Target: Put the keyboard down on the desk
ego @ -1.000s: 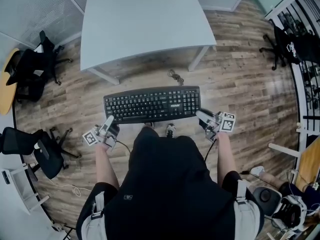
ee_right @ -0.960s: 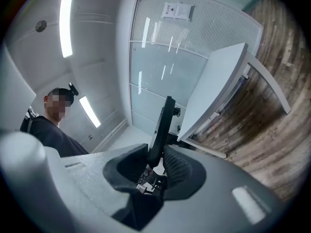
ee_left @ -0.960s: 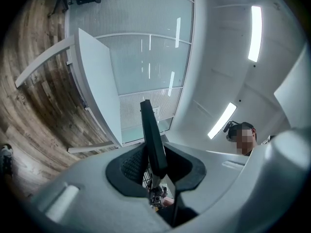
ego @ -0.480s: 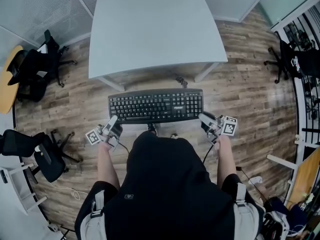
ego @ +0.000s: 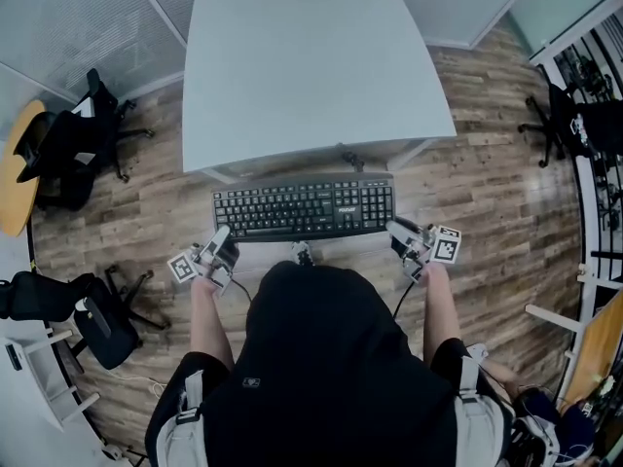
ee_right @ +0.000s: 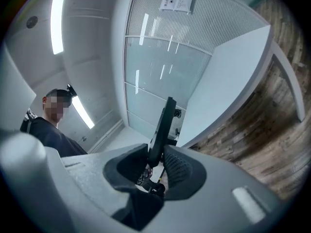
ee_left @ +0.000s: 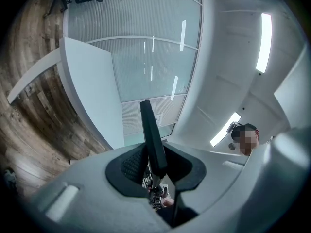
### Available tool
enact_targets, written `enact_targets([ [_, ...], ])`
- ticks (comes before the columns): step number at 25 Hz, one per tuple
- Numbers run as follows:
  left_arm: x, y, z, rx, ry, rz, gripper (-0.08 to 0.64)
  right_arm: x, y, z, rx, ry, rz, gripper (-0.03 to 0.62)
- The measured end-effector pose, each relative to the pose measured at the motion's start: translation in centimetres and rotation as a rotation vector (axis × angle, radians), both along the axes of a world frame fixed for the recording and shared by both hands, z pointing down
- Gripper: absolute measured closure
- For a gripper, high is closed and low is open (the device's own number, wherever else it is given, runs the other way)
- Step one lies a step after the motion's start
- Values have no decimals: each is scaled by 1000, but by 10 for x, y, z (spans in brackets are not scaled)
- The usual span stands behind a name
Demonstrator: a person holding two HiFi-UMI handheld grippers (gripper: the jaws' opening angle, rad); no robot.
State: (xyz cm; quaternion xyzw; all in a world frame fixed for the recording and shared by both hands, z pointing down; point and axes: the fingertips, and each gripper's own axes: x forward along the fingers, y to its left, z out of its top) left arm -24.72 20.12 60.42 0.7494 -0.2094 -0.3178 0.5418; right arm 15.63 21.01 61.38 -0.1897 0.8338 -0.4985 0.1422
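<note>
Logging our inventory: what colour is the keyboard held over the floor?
The keyboard is black, with light key lettering; the head view shows it best.

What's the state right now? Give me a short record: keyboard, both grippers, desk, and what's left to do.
keyboard: in the air, keys up, just short of the desk's near edge, over the wood floor
left gripper: shut on the keyboard's left end
right gripper: shut on the keyboard's right end
desk: white top, straight ahead of the keyboard
remaining: keyboard not yet set on the desk
</note>
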Motion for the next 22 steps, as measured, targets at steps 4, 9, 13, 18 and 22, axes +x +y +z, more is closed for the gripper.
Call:
enact_targets([
  [4,-3,-6,-3,14,-1,6,485,-3,-2,2,3,-15,14,486],
  [9,-17,-12,-5,29,-7,8,483,-16,-10,-1,20,-16,14,486],
  [13,-16,-12,-7,33,-8,-9,483,-16,-15,1,21,-34,13,486],
  [18,-21,-1,-4,17,-20,-18,483,-21,-17,5,19,-24,-25,486],
  [22,-20,5,-4,9,-31,-38,483,-21,-20,7,12,-19,-46,486],
])
